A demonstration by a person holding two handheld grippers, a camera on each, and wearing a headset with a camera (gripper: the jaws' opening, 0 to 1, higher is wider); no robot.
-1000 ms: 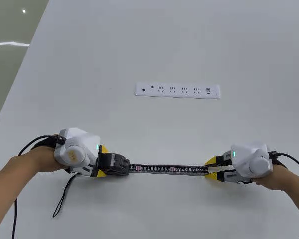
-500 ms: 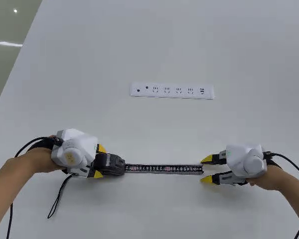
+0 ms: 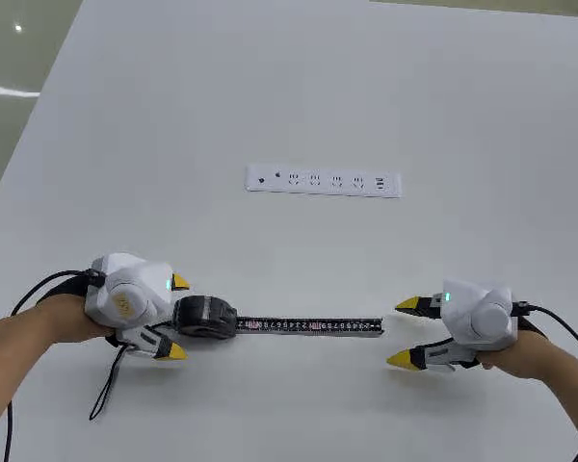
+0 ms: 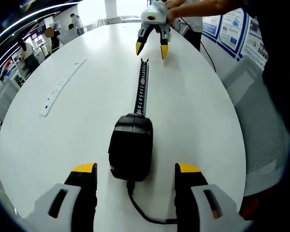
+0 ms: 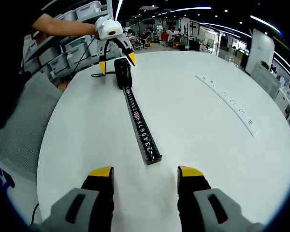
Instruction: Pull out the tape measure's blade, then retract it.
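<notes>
1. Left gripper (image 3: 178,318): it is held in the person's left hand (image 3: 56,318) at the near left of the white table (image 3: 270,87). The jaws are spread wide and grip nothing. In the left gripper view, the two yellow tips stand on either side of the rear of the tape measure case (image 4: 131,145). Bare table shows in both gaps, so neither tip makes contact.

2. Tape measure case: the case is black and rests on the table, partly between the left gripper's tips. A black lanyard (image 4: 131,192) leaves its rear end and curves back towards the gripper body.

3. Blade (image 3: 308,325): it is pulled out and lies flat on the table. It runs in a straight line from the case towards the right gripper (image 3: 403,332). The face is dark with white and red numerals.

4. Right gripper: it is held in the person's right hand (image 3: 528,351) at the near right of the table. The jaws are parted and hold nothing. In the right gripper view, the blade's free end lies just ahead of the gap between the yellow tips and clear of both.

5. Power strip (image 3: 323,181): this long white strip lies flat on the table, farther from the person. It is roughly parallel to the blade and well apart from it.

6. Floor (image 3: 19,58): a grey-green surface shows past the table's far left edge.
</notes>
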